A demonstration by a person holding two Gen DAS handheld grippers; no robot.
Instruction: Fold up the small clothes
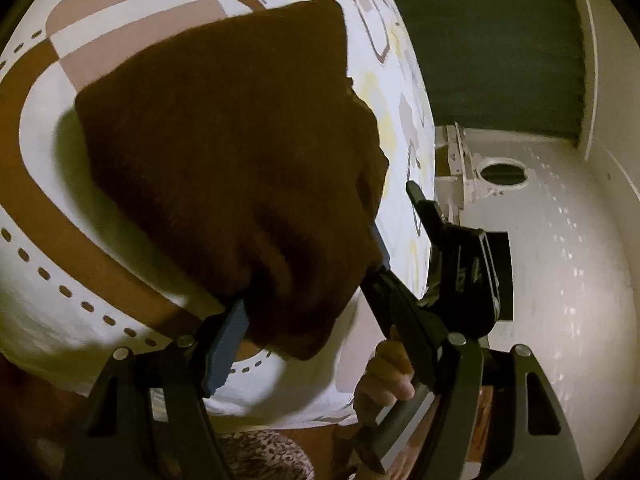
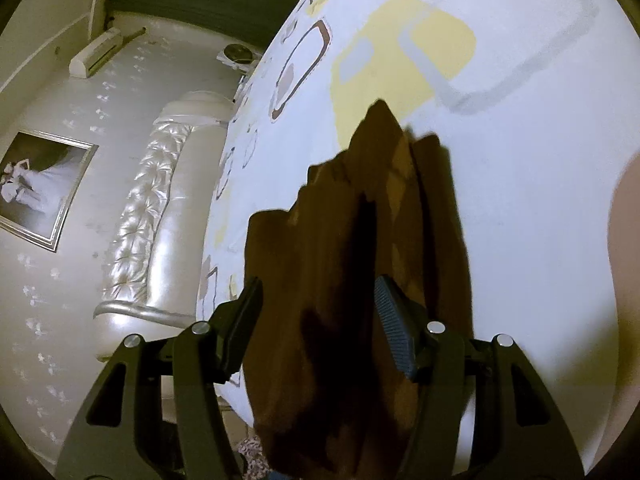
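A soft, bunched brown garment (image 1: pixel 224 160) is being gripped between both left tongs (image 1: pixel 304 280) and right tongs (image 2: pixel 320 320), above the patterned bedsheet (image 2: pixel 520 200).

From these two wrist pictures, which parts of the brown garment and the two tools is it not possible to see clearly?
- Left wrist view: the brown garment drapes over the left tool, hiding its fingertips and whether the pads press the cloth.
- Left wrist view: the right tool is seen from the side; its grip is hidden.
- Right wrist view: bunched cloth fills the right tool; the garment's lower end is cut off by the bottom edge.
- Both views: motion blur hides the garment's type.
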